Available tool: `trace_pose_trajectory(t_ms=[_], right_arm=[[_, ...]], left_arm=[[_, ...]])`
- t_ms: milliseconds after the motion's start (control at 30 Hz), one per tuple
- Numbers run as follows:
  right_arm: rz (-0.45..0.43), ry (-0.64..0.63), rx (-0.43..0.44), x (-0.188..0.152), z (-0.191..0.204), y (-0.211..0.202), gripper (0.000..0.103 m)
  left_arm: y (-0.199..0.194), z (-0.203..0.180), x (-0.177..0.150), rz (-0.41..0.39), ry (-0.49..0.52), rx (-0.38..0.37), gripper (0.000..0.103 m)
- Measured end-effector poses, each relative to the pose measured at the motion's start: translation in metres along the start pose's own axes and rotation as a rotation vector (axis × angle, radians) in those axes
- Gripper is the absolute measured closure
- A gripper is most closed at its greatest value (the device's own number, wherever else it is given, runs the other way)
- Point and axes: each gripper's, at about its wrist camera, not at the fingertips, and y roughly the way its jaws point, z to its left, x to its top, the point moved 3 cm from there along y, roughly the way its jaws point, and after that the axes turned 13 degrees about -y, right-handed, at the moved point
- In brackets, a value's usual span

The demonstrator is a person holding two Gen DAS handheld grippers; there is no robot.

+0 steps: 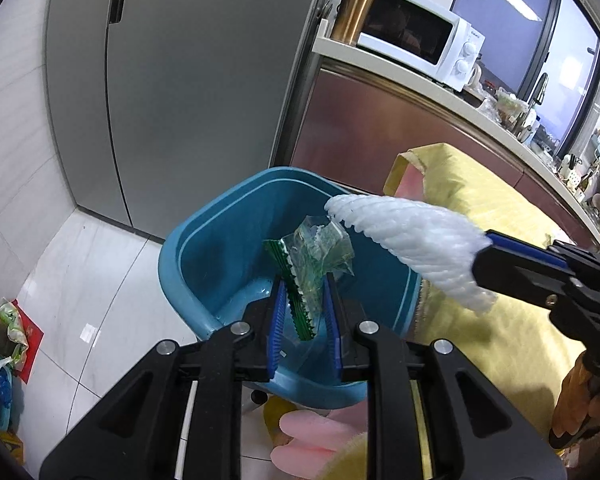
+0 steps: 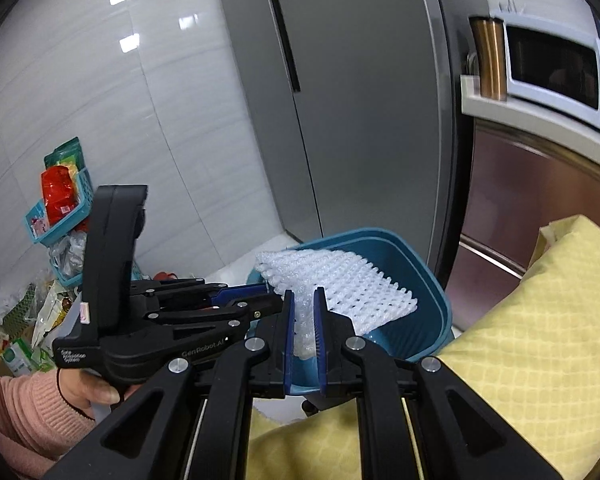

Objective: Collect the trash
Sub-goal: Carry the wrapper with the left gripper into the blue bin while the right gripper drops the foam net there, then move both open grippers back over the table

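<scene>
step in hand: both pieces of trash are held over the blue bin (image 1: 204, 280), ready for dropping; neither has left its grip yet
left gripper (image 1: 305, 300): fingers clenched on a crumpled clear-and-green plastic wrapper (image 1: 316, 256), which sticks up out of the pads above the bin's hollow; the gap is narrow and the serrated green edge lies between the blue pads
right gripper (image 2: 303, 320): fingers clenched on a white foam fruit net (image 2: 340, 284); in the left wrist view the net (image 1: 404, 236) comes in from 3 o'clock and its free tip hangs over the bin's far rim at about 1 o'clock from the wrapper
bin: stands on the floor, just beside a yellow quilted cloth (image 1: 480, 208) at its 3 o'clock, with the grey fridge (image 1: 188, 80) behind at 12 o'clock; what shows of its inside looks bare
other trash: a heap of packets and a small basket (image 2: 60, 208) lies on the floor at 9 o'clock, well apart from the bin
next move, as a judgement: both sets of fingers need to part while still above the opening; the net's held end sits outside the rim, so it should shift a little toward the bin's middle first, or it may drape over the edge
risk: the thin wrapper could cling to the pads
</scene>
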Motion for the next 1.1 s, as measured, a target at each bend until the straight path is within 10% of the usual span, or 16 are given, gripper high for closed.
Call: trace_pose_trajectory(t_ms=[567, 1100], right_arm=[[0.136, 0.068, -0.005, -0.002, -0.010, 0.031, 0.090], [-0.010, 0.086, -0.085, -0.018, -0.025, -0.052, 0.063]], left_arm=[[0.046, 0.008, -0.009, 0.086, -0.049, 0.027, 0.075], [-0.007, -0.033, -0.007, -0.046, 0.043, -0.025, 0.054]])
